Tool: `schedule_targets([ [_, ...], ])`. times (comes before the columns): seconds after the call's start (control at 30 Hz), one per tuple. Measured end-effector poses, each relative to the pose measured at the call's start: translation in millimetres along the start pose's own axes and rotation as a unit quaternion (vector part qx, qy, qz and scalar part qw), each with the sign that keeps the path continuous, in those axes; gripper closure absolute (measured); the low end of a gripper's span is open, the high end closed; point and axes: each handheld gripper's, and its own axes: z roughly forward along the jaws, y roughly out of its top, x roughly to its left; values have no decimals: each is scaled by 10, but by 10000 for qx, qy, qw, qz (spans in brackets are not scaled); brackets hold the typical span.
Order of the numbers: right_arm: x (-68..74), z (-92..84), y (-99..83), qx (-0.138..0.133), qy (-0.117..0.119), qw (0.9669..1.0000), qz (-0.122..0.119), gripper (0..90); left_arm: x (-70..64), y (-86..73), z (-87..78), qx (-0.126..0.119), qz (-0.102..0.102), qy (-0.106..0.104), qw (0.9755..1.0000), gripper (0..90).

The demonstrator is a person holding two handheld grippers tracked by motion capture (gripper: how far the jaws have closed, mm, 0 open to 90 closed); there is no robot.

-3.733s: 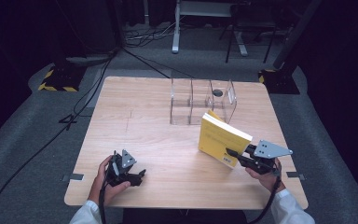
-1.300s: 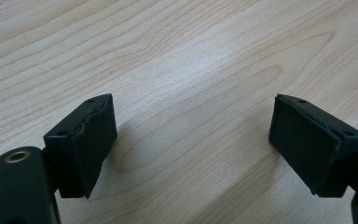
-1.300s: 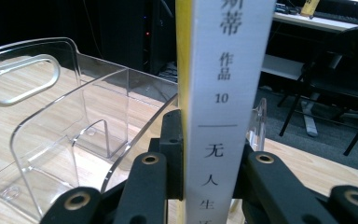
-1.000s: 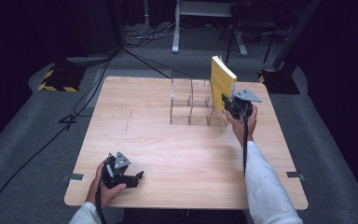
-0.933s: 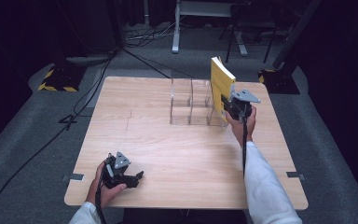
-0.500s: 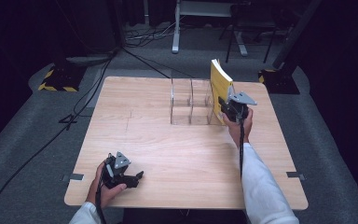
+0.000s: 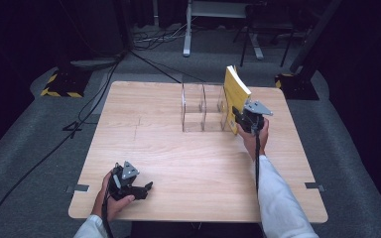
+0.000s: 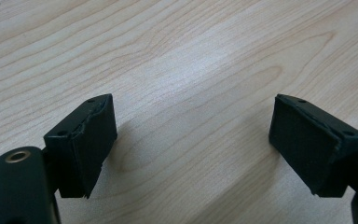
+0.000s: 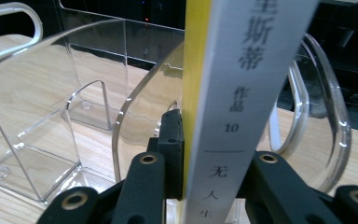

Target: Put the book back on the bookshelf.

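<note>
fingers (image 9: 171,140) of right gripper (image 7: 242,119) around upright yellow book (image 7: 235,94)

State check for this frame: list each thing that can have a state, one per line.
Yellow book: upright, spine toward the right gripper's camera, gripped at the clear rack's right end.
Clear rack: standing on the table, left slots empty.
Right gripper: shut on the book's spine.
Left gripper: open, nothing between the jaws, resting low over the table.
</note>
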Motion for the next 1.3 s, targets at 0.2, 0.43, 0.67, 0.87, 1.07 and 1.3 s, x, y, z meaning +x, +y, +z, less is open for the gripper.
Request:
schedule_targets([
  [0.2, 4, -25, 3, 60, 16, 10000, -69, 726, 0, 0, 0, 0, -1, 0, 10000, 156],
  [0.43, 22, -67, 9, 157, 81, 9995, -251, 704, 0, 0, 0, 0, -1, -2, 10000, 156],
  [0.67, 2, -163, 11, 178, 153, 9991, -360, 680, 0, 0, 0, 1, -1, 0, 10000, 156],
  [0.87, -4, -234, 31, 267, 278, 9978, -547, 674, 0, 0, 0, 2, -2, 1, 10000, 156],
  [1.07, -18, -310, 61, 298, 410, 9970, -586, 658, 0, 0, 0, 1, -1, 0, 10000, 156],
  [1.3, -34, -416, 88, 371, 549, 9952, -718, 638, 0, 0, 0, 2, -2, 0, 10000, 156],
])
